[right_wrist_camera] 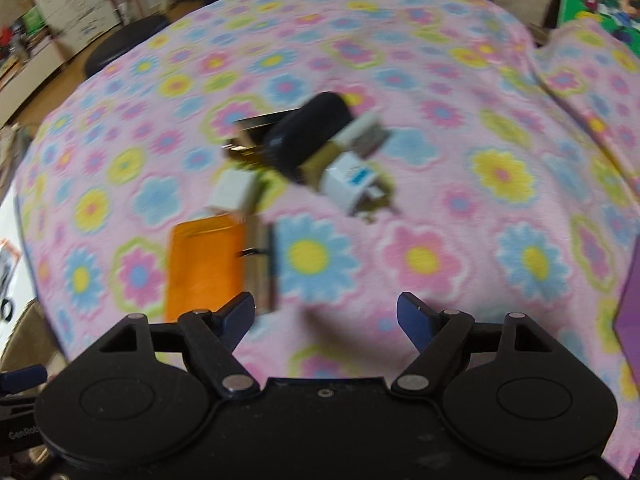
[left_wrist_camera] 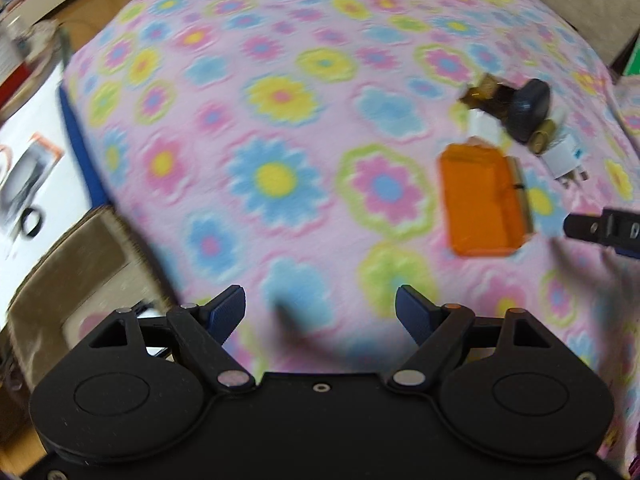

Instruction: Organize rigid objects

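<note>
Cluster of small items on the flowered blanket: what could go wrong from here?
1. The dark blue case, white adapter and amber pieces lie touching; gripping one may drag the others.
2. Both views are motion-blurred, so aim could be off.
3. Left tool and right tool, both empty, could collide near the orange box.

We see a worktop under a pink flowered blanket (right_wrist_camera: 440,208). Ahead and left of the right tool (right_wrist_camera: 326,318) lies an orange box (right_wrist_camera: 204,268); farther ahead, bunched together, a dark oval case (right_wrist_camera: 308,132), white plug adapters (right_wrist_camera: 348,180) and a brown bottle (right_wrist_camera: 248,140).
</note>
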`<control>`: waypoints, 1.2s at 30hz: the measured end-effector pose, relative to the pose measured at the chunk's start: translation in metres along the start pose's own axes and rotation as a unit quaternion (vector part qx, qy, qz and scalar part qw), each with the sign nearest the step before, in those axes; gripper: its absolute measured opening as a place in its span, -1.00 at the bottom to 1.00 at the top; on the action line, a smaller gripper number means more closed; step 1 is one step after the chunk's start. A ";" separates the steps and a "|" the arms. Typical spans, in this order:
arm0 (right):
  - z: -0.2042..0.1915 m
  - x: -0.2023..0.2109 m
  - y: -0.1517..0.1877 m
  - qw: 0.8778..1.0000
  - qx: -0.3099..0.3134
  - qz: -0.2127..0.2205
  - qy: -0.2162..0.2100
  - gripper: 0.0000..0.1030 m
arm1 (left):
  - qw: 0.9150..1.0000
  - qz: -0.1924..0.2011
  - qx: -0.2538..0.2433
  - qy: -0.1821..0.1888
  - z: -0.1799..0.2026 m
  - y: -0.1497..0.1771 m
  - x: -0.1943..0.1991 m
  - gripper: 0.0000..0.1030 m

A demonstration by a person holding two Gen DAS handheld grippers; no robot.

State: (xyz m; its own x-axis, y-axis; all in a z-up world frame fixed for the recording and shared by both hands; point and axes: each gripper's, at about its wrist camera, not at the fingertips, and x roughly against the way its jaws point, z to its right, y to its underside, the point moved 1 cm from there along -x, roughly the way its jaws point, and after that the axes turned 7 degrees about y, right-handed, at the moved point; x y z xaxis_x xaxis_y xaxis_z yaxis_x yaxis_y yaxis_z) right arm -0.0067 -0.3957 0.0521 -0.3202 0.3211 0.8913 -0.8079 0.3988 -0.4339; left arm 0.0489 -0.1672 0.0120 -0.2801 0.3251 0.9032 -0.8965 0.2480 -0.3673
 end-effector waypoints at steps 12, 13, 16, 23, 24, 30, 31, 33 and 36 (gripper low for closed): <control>0.021 -0.022 -0.006 1.000 -0.025 -0.011 0.008 0.55 | 0.998 0.046 -0.035 0.001 0.041 -0.049 -0.042 0.52; 0.022 -0.025 -0.007 0.999 -0.028 -0.013 0.010 0.55 | 0.998 0.049 -0.041 0.003 0.045 -0.052 -0.045 0.52; 0.026 -0.033 -0.008 0.999 -0.036 -0.021 0.015 0.55 | 0.996 0.048 -0.073 0.027 0.061 -0.056 -0.055 0.52; 0.028 -0.042 -0.010 0.998 -0.041 -0.017 0.048 0.55 | 0.990 0.082 -0.112 0.036 0.074 -0.068 -0.088 0.95; 0.029 -0.042 -0.011 0.998 -0.044 -0.015 0.046 0.55 | 0.987 0.097 -0.115 0.052 0.071 -0.069 -0.090 0.95; 0.030 -0.042 -0.013 0.997 -0.055 -0.012 0.056 0.57 | 0.951 0.271 -0.133 0.061 0.066 -0.031 -0.102 0.95; 0.028 -0.043 -0.012 0.997 -0.052 -0.012 0.061 0.59 | 0.953 0.266 -0.128 0.069 0.064 -0.034 -0.100 0.95; 0.021 -0.047 -0.010 0.996 -0.041 -0.010 0.078 0.61 | 0.954 0.263 -0.118 0.080 0.059 -0.036 -0.101 0.94; 0.010 -0.048 -0.009 0.994 -0.020 -0.002 0.107 0.62 | 0.954 0.263 -0.123 0.072 0.062 -0.036 -0.100 0.94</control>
State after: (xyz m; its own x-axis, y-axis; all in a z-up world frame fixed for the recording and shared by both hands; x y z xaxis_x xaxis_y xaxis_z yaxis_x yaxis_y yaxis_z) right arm 0.0110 -0.4234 0.0147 -0.2020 0.4927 0.8464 -0.7868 0.4330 -0.4398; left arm 0.0872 -0.2654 -0.0509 -0.6026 0.5819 0.5461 -0.5323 0.2168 -0.8183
